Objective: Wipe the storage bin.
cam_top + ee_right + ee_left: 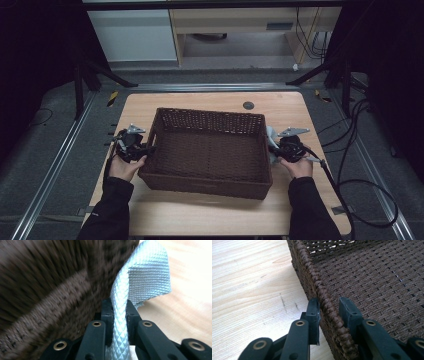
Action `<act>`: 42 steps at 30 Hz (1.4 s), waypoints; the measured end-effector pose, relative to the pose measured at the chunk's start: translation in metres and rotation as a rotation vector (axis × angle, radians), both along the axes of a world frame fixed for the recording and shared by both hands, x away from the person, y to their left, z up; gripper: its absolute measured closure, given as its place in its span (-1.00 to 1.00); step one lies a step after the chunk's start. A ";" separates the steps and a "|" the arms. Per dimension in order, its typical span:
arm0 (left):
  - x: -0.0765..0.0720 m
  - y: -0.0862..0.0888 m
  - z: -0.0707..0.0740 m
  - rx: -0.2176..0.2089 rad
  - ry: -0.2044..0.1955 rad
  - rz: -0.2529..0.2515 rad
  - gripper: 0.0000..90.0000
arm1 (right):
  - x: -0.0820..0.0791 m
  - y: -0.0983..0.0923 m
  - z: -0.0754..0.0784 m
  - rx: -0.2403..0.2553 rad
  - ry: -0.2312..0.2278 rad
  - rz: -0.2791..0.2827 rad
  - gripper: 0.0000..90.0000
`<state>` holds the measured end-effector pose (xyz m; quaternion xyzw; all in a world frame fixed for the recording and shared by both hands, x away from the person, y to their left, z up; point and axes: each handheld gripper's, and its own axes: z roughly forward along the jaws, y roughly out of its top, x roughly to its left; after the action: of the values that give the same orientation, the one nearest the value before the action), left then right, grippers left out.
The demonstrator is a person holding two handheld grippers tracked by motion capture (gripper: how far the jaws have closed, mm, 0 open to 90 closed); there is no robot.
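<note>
1. At the centre of the high view, a brown woven basket (207, 150) sits on the light wooden bench (295, 107), its long sides running left to right.
2. At the left of that frame, the left gripper (145, 148) meets the basket's left wall.
3. In the left gripper view, its jaws straddle the braided rim (325, 302); the left jaw touches the rim, while a gap separates the right jaw from it, so the jaws are unclenched.
4. At the right of the high view, the right gripper (276, 150) sits against the basket's right wall.
5. In the right gripper view, it is clenched on a pale blue woven cloth (147, 277), which hangs just beside the basket's outer wall.
</note>
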<state>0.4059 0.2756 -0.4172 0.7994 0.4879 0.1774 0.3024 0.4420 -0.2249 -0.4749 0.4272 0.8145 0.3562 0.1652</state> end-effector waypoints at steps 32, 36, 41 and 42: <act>-0.016 -0.003 0.001 0.044 -0.014 0.020 0.59 | -0.023 0.007 -0.004 -0.038 0.014 0.034 0.83; -0.014 -0.002 0.001 0.037 -0.012 0.024 0.60 | -0.022 0.007 0.000 -0.035 0.003 0.035 0.83; -0.010 -0.002 0.001 0.031 -0.016 0.031 0.60 | -0.027 0.002 0.033 0.031 -0.121 0.012 0.83; -0.008 -0.002 0.001 0.035 -0.016 0.032 0.60 | -0.028 0.002 0.041 0.041 -0.153 0.013 0.83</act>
<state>0.3975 0.2737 -0.4164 0.7953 0.4950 0.1970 0.2894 0.4138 -0.2232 -0.4337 0.3967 0.7948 0.4053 0.2159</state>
